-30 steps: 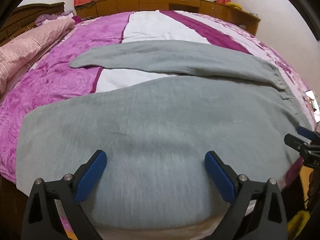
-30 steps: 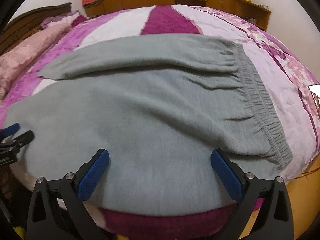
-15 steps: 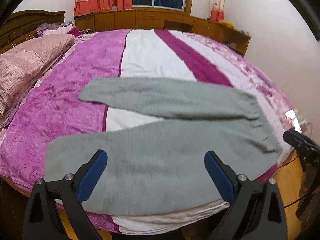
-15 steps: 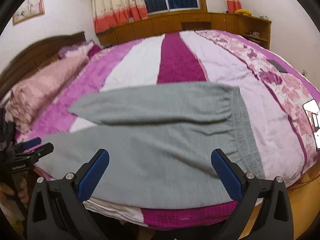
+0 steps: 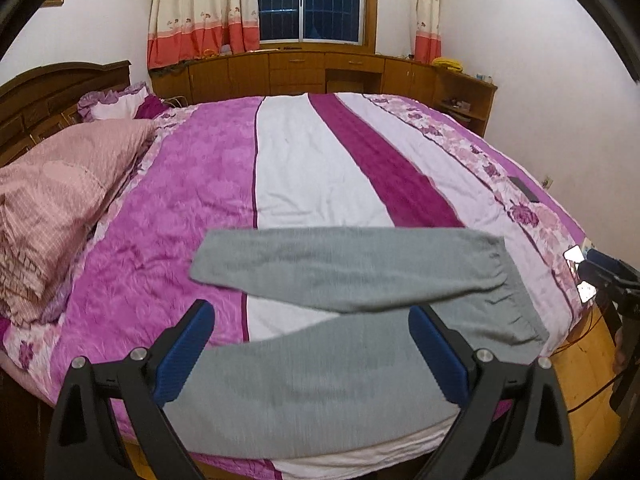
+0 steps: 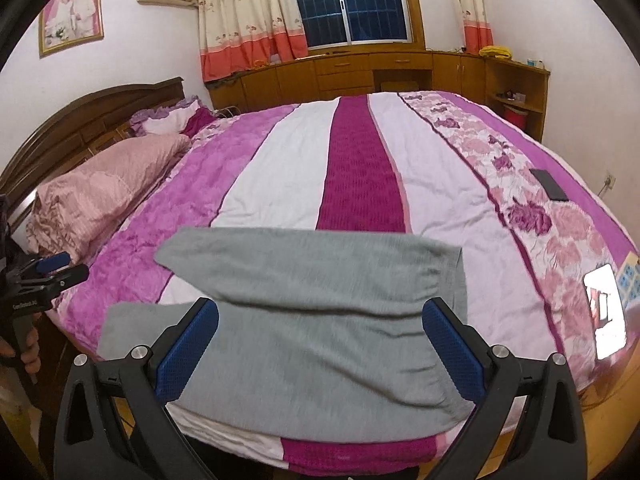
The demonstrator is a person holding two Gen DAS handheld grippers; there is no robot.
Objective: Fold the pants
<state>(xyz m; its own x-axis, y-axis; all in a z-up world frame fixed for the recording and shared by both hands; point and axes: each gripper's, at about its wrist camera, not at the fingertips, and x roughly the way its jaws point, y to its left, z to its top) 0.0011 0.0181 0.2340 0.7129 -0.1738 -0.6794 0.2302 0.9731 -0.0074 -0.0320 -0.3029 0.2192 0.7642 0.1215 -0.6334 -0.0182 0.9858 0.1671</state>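
Observation:
Grey pants (image 5: 340,320) lie spread flat near the front edge of the bed, legs pointing left, elastic waistband at the right; they also show in the right wrist view (image 6: 320,320). My left gripper (image 5: 310,354) is open and empty, raised above and in front of the near leg. My right gripper (image 6: 320,352) is open and empty, raised above the waist end. Each gripper shows at the side of the other's view: the right one (image 5: 608,276), the left one (image 6: 44,272).
The bed (image 5: 320,160) has a pink, white and purple striped quilt. Pink pillows (image 5: 52,200) lie at the left by a wooden headboard (image 6: 80,120). A dark phone (image 6: 550,184) and a lit phone (image 6: 604,308) lie near the right edge. Wooden cabinets (image 5: 320,72) stand behind.
Both grippers have pulled up and back from the pants, so the whole bed and room have come into view. The pants have not moved.

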